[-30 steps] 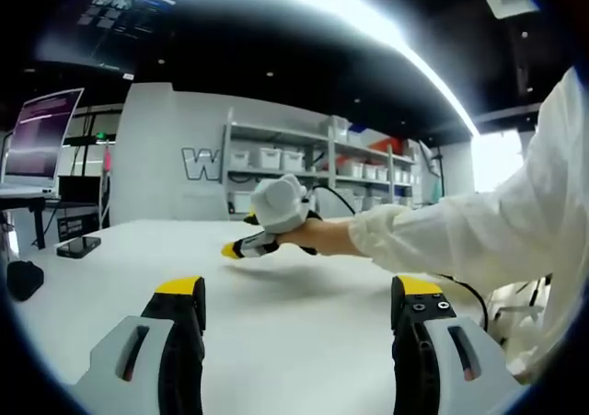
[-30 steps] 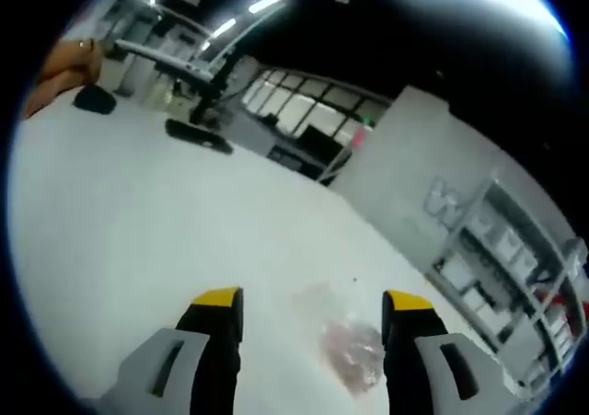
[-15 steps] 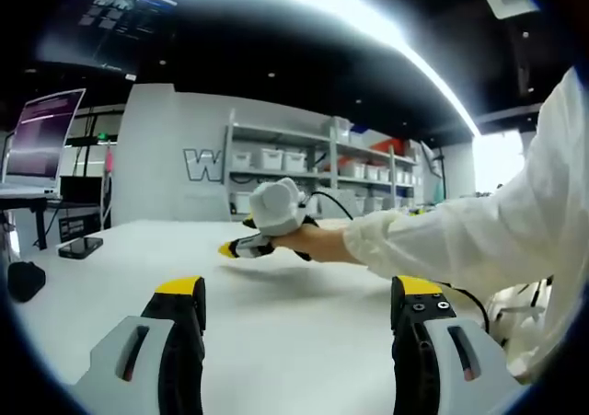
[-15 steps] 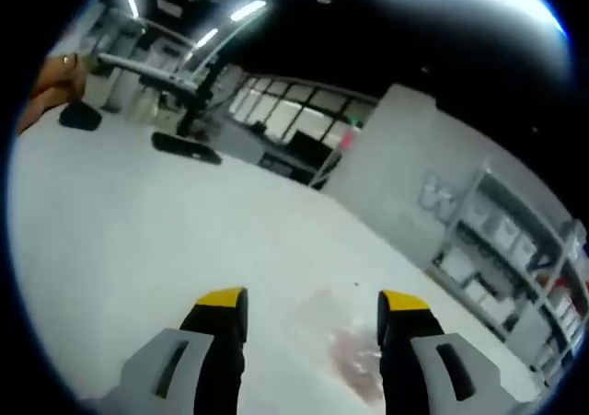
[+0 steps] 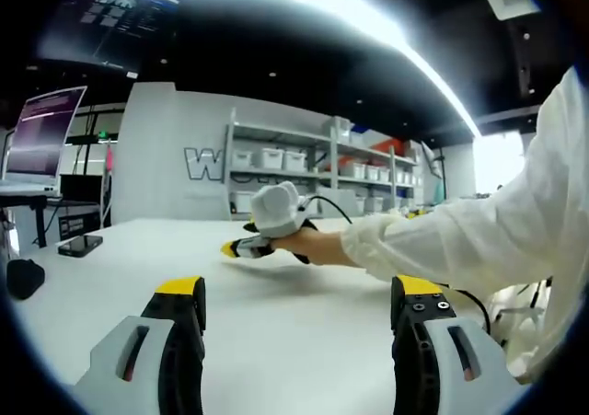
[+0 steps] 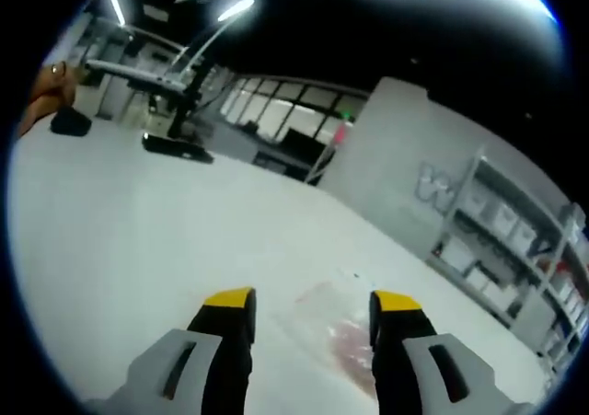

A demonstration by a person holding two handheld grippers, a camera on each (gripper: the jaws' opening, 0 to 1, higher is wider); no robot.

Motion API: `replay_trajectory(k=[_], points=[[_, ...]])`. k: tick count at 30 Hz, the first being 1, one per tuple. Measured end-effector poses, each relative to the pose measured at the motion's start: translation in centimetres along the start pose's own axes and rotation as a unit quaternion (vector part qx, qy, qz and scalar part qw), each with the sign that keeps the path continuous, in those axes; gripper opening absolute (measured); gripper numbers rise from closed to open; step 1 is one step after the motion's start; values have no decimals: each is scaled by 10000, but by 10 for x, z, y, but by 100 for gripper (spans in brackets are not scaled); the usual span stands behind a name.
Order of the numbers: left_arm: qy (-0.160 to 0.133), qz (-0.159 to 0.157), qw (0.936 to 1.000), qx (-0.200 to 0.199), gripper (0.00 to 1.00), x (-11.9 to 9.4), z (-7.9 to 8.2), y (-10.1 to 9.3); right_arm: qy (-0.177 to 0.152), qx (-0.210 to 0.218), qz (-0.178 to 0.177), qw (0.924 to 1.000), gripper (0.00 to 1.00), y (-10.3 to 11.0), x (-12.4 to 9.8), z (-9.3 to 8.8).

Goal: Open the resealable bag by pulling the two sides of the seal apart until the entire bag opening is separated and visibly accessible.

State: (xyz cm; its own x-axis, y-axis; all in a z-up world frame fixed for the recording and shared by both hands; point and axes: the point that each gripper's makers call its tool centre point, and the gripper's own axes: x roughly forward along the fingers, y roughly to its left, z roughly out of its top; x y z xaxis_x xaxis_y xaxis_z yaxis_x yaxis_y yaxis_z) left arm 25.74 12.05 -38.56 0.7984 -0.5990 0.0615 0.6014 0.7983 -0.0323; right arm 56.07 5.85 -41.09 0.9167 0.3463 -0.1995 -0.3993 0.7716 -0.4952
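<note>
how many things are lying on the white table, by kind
resealable bag: 1
phone: 1
dark pouch-like object: 1
total: 3

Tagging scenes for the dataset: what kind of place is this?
Probably a lab or workshop, not a home: a large white table, metal shelving with rows of white bins, a monitor on a side desk, and long ceiling strip lights.
</note>
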Motion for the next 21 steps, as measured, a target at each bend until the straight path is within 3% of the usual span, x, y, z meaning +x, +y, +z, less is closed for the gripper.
replay_trajectory(k=[21], points=[[3, 47, 10000, -39, 81, -1, -2, 6, 20, 198, -72, 9998, 41, 0, 8, -4]])
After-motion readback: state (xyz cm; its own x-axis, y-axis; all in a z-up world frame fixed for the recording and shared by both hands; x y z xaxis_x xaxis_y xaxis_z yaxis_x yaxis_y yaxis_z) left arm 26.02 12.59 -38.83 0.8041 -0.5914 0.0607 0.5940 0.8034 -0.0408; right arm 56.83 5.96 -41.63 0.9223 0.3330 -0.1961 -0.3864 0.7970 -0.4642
